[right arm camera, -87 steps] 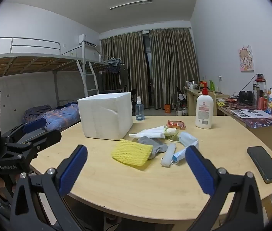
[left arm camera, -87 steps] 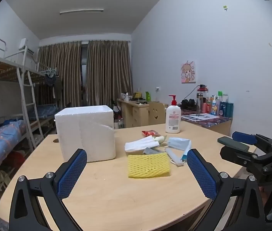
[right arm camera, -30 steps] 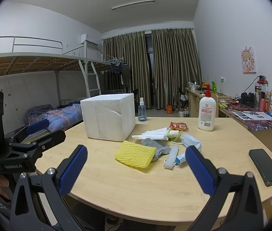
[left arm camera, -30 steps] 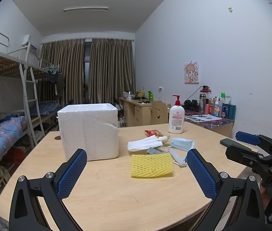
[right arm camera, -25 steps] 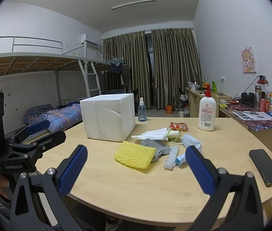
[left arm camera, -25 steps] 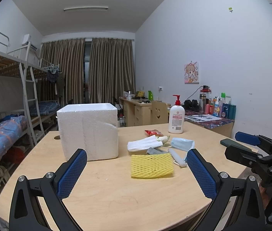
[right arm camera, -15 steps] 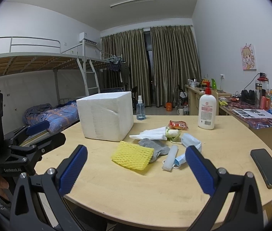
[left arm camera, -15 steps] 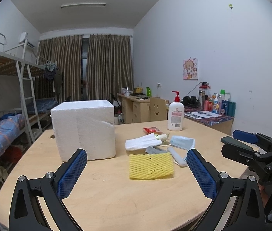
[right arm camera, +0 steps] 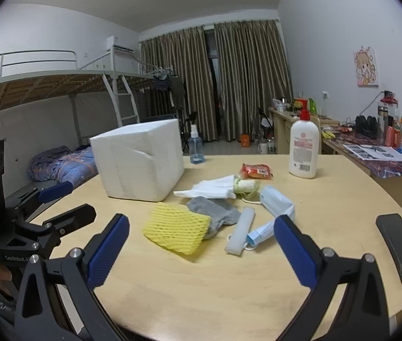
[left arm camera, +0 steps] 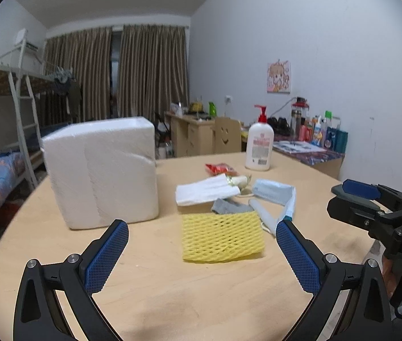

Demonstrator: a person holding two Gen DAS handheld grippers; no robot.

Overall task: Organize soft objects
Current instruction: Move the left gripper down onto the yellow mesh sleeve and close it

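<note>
A yellow foam net (left arm camera: 222, 236) (right arm camera: 175, 231) lies on the round wooden table (left arm camera: 172, 298), with a grey sock (right arm camera: 215, 213), a white cloth (left arm camera: 205, 191) (right arm camera: 215, 187), a blue face mask (left arm camera: 274, 193) (right arm camera: 276, 203) and a white roll (right arm camera: 242, 231) just behind it. A white foam box (left arm camera: 101, 170) (right arm camera: 138, 160) stands to the left. My left gripper (left arm camera: 202, 255) is open and empty, low over the table in front of the net. My right gripper (right arm camera: 201, 251) is open and empty, near the table's front edge; it also shows in the left wrist view (left arm camera: 354, 199).
A lotion pump bottle (left arm camera: 259, 145) (right arm camera: 304, 147) and a red snack packet (right arm camera: 256, 170) sit at the back. A black phone (right arm camera: 401, 244) lies at the right edge. A spray bottle (right arm camera: 196, 147) stands behind the box. Bunk bed left, cluttered desk right.
Both grippers have moved forward and tilted down toward the table, so the soft objects look nearer. Both stay open. Nothing on the table has moved.
</note>
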